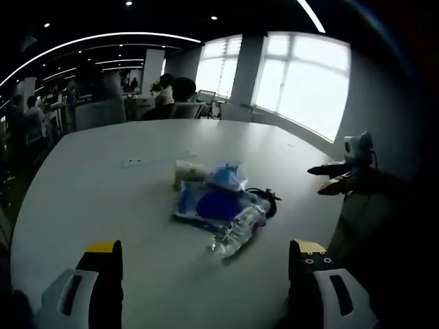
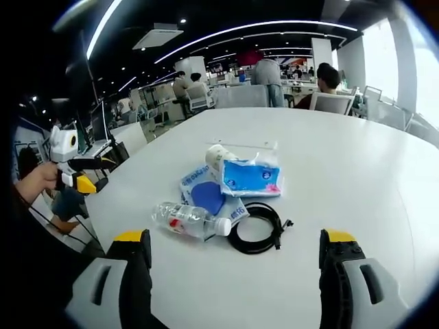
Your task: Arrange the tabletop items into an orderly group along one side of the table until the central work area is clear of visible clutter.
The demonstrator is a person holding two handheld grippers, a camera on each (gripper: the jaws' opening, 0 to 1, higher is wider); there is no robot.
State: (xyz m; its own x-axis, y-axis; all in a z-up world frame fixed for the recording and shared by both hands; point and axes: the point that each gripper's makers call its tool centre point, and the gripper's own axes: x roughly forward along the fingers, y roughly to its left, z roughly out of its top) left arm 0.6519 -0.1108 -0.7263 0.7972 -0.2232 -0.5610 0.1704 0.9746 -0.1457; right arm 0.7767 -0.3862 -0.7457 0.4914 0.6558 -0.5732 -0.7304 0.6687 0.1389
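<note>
A small heap lies mid-table on the white table (image 1: 103, 199) (image 2: 343, 171). It holds a clear plastic bottle (image 1: 239, 230) (image 2: 186, 221) on its side, a coiled black cable (image 1: 266, 199) (image 2: 257, 232), a flat blue-and-white packet (image 1: 206, 204) (image 2: 202, 193), a blue tissue pack (image 1: 226, 177) (image 2: 250, 177) and a small pale roll (image 1: 184, 171) (image 2: 216, 155). My left gripper (image 1: 206, 257) (image 2: 81, 174) hangs open short of the bottle. Across the heap, my right gripper (image 2: 233, 248) (image 1: 335, 177) is open too, just before the cable. Neither touches anything.
A thin clear strip (image 1: 147, 161) (image 2: 250, 144) lies beyond the heap. The table's curved edge runs close to both grippers. Office chairs (image 2: 240, 96), desks and seated people stand past the far end. Bright windows (image 1: 302, 82) line one wall.
</note>
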